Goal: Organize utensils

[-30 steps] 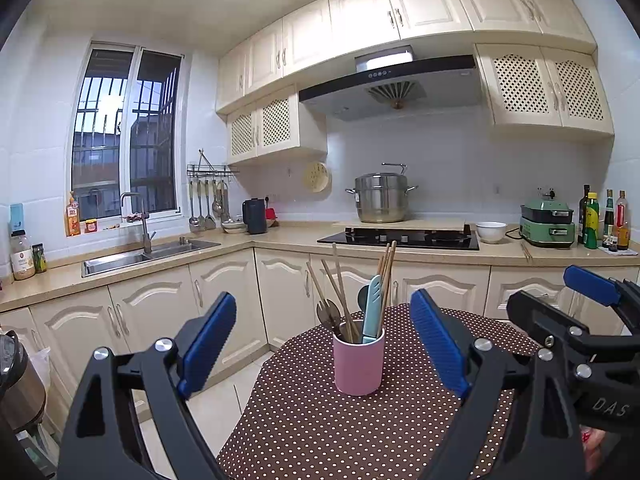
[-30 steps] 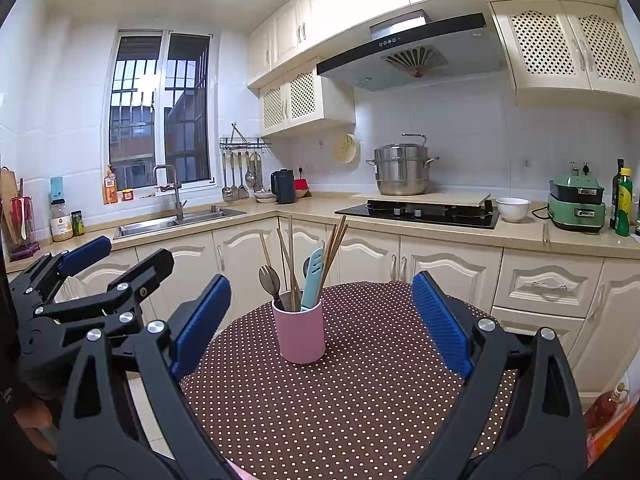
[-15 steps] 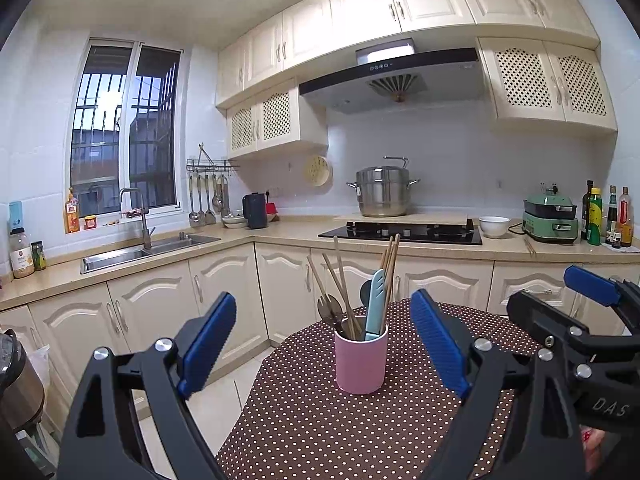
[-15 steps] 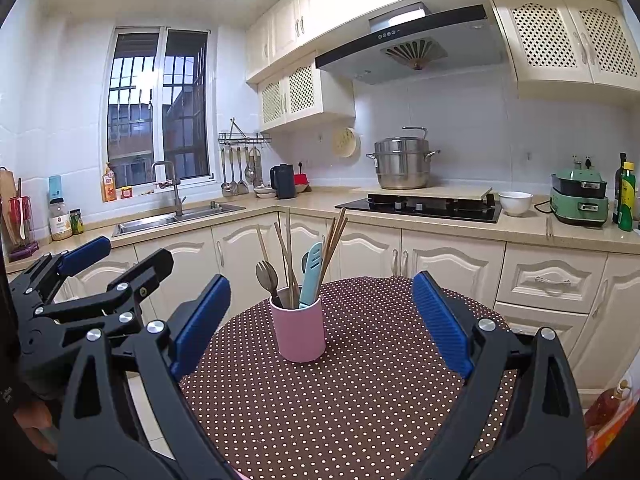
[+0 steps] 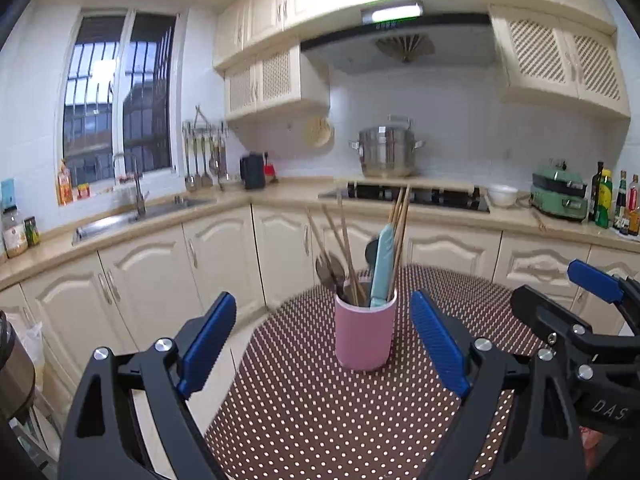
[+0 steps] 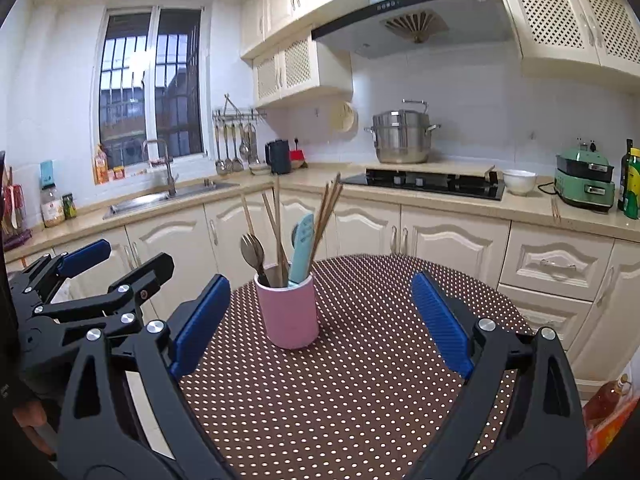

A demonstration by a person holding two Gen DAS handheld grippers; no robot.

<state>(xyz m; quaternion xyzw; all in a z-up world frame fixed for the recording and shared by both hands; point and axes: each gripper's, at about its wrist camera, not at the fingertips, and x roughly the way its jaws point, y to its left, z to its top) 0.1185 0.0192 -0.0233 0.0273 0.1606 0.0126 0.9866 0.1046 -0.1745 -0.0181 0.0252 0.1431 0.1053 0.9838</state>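
A round table (image 6: 360, 380) covered in a brown cloth with white polka dots is seen in both wrist views. On it, upright, stands a pink cylindrical utensil holder (image 5: 365, 330) (image 6: 288, 314), placed toward the far half of the cloth.

Contents of the holder, all standing on end and leaning against the rim:
- several brown wooden chopsticks (image 5: 400, 236) (image 6: 326, 216), fanned out to either side;
- a light blue plastic-handled utensil (image 5: 382, 266) (image 6: 301, 248), handle uppermost;
- a dark metal spoon-fork (image 6: 252, 250) (image 5: 329, 270), head uppermost, on the left side of the holder;
- a dark rounded utensil head partly hidden behind the blue handle; its kind cannot be told.

The left gripper (image 5: 322, 344), black-framed with blue finger pads (image 5: 208, 342), is shown with its jaws spread wide and nothing between the pads; the holder is framed ahead of the gap, apart from both pads. The right gripper (image 6: 318, 320), of the same build, is likewise spread wide and empty, the holder lying ahead and slightly left of centre, untouched. Each gripper appears at the edge of the other's view, the two side by side above the near edge of the table.

Behind the table are recorded cream kitchen cabinets, a beige worktop (image 6: 520, 204), a stainless steel sink (image 6: 168, 196) under a barred window, a black hob (image 6: 424, 186), a large steel stockpot (image 6: 402, 136), a white bowl (image 6: 519, 181) and a green electric cooker (image 6: 586, 184).
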